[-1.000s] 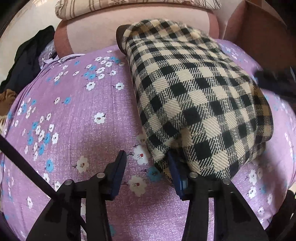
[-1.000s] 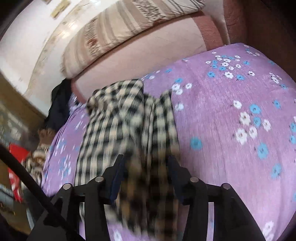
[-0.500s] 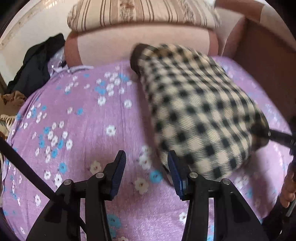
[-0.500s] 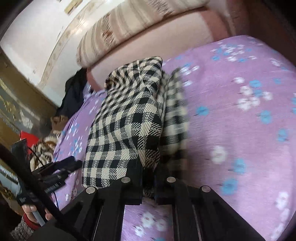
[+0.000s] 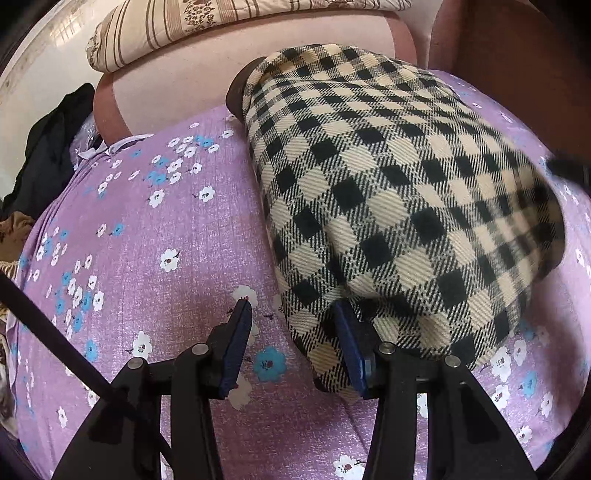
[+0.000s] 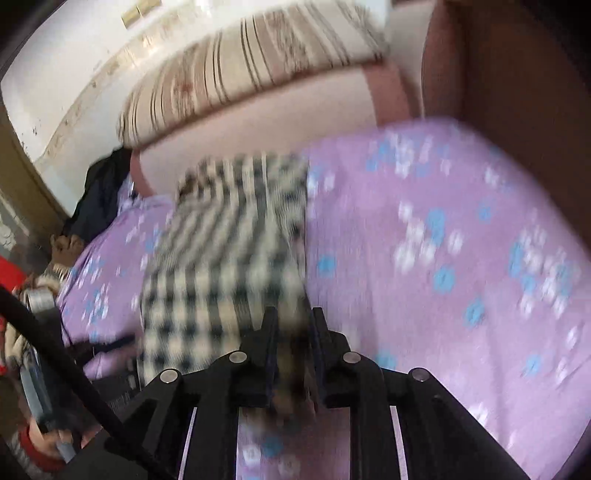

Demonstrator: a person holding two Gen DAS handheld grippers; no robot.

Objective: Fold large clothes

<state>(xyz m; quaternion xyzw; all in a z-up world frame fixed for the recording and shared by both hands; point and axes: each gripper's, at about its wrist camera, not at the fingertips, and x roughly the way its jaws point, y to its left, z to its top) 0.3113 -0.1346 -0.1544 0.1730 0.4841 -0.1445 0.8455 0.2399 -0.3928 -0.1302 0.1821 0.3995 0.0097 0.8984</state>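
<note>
A black-and-cream checked garment lies folded in a long bundle on the purple flowered bedsheet. My left gripper is open at the garment's near left corner; its right finger touches the cloth edge and nothing sits between the fingers. In the blurred right wrist view the garment runs away from the camera. My right gripper is shut on the garment's near right edge, with cloth bunched between the fingers.
A pink headboard cushion and a striped pillow stand at the far end of the bed. Dark clothes are piled at the far left. A brown wooden side panel rises at the right.
My right gripper closed on the garment's edge and is moving, blurring its view. My left gripper moved back in against the garment's near left corner and stayed open.
</note>
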